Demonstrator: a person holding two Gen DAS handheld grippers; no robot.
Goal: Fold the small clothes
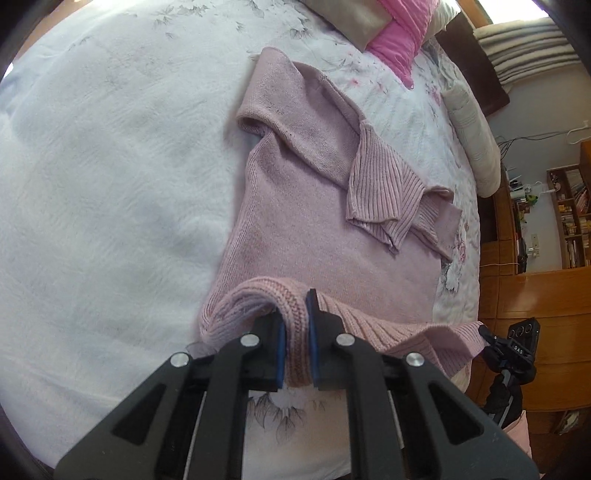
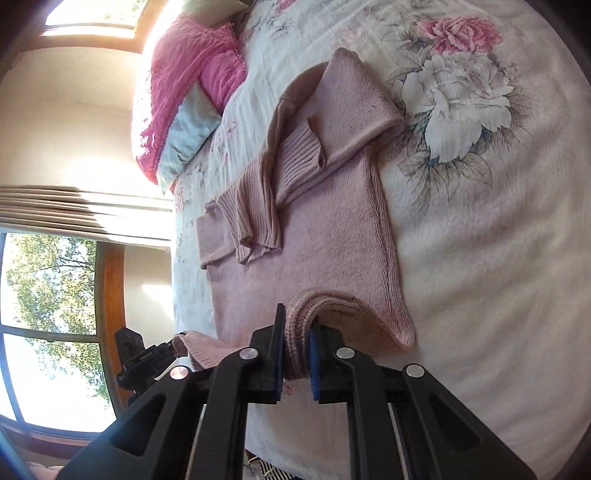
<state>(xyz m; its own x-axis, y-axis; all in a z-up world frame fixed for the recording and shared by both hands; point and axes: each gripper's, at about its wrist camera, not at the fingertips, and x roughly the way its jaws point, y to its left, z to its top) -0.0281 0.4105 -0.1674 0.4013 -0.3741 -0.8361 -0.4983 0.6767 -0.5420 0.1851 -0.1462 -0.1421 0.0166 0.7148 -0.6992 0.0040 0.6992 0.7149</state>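
The pink sweater [image 1: 314,206] is lying flat on the bed [image 1: 110,184], stretching straight away from both grippers, left gripper [image 1: 295,332] and right gripper [image 2: 297,347] each pinching its near ribbed hem, fingers clamped on knit.

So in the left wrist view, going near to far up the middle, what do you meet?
Left gripper clamped on the ribbed hem → flat sweater body → folded-in sleeve cuffs → floral bedspread → pink pillow.

Floral bedspread [image 2: 461,258] carries a pink sweater [image 2: 314,240] and pillows [image 2: 184,92].
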